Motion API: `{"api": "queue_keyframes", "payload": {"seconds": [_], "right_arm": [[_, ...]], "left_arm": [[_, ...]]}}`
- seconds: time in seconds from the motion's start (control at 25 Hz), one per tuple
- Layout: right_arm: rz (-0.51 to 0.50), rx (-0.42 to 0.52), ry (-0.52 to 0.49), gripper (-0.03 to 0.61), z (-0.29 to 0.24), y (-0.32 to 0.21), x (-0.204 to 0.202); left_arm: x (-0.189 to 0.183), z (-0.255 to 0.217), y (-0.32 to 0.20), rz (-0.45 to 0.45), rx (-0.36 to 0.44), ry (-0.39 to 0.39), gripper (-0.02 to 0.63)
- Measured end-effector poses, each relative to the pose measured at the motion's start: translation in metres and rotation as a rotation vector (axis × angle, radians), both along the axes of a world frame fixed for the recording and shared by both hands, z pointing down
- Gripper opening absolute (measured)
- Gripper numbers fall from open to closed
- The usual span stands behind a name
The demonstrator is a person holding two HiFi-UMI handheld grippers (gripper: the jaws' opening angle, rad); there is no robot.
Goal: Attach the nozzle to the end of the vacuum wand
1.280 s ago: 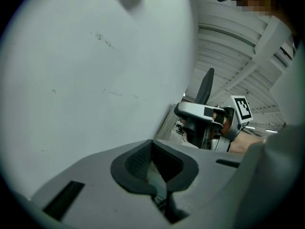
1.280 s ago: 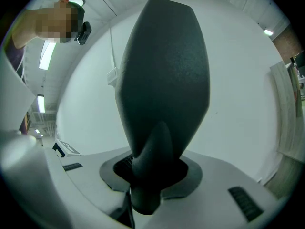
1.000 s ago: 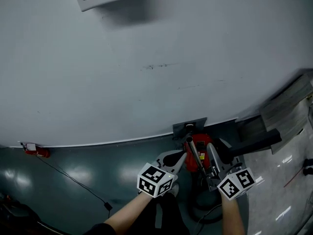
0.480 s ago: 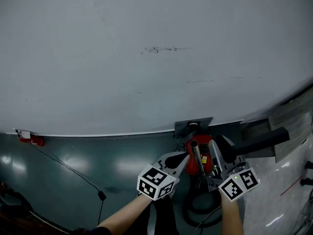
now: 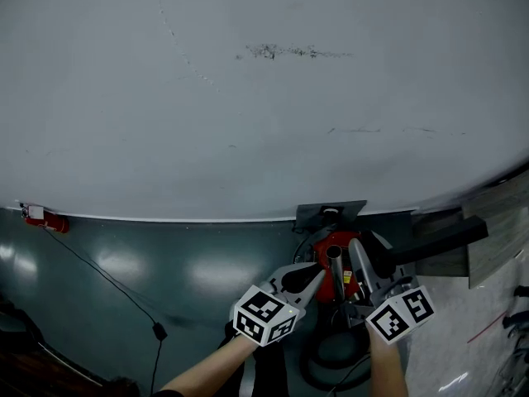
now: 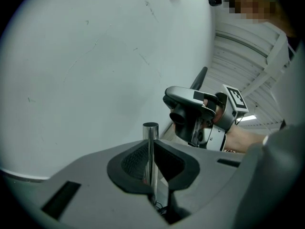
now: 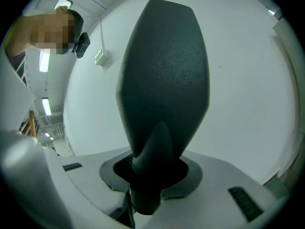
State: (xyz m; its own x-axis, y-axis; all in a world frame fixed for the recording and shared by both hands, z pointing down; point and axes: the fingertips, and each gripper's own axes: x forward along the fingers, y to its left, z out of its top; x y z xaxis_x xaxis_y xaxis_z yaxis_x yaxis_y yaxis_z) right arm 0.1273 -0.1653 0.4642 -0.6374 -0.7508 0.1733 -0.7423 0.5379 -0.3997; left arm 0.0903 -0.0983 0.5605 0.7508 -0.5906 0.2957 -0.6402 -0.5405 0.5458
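Clamping the nozzle (image 7: 164,80) half-open just beside the wand (image 6: 150,137) tip, the right gripper (image 7: 147,173) is risking a slip, as the left gripper (image 6: 152,175), pinching the wand nearly shut, has just been loosening its jaws.

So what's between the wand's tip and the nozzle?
Nothing. The left gripper view shows a bare gap between the wand and the nozzle, with only wall behind.
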Motion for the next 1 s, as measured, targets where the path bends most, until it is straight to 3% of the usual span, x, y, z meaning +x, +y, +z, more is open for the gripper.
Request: {"api": "queue_keyframes", "payload": {"seconds": [0.36,0.72,1.0], "right_arm": [[-0.049,-0.016,0.018,0.118,0.02,-0.013,-0.008],[-0.119,-0.04,0.021,0.118,0.031,-0.02,-0.023],[-0.138,-0.054,0.021,0.118,0.036,-0.021,-0.028]], "left_arm": [[0.023,0.036,-0.004,0.001,-0.002,0.011,0.164],[0.046,0.05,-0.007,-0.005,0.023,0.023,0.172],[0.047,0.05,-0.007,-0.006,0.029,0.038,0.137]]}}
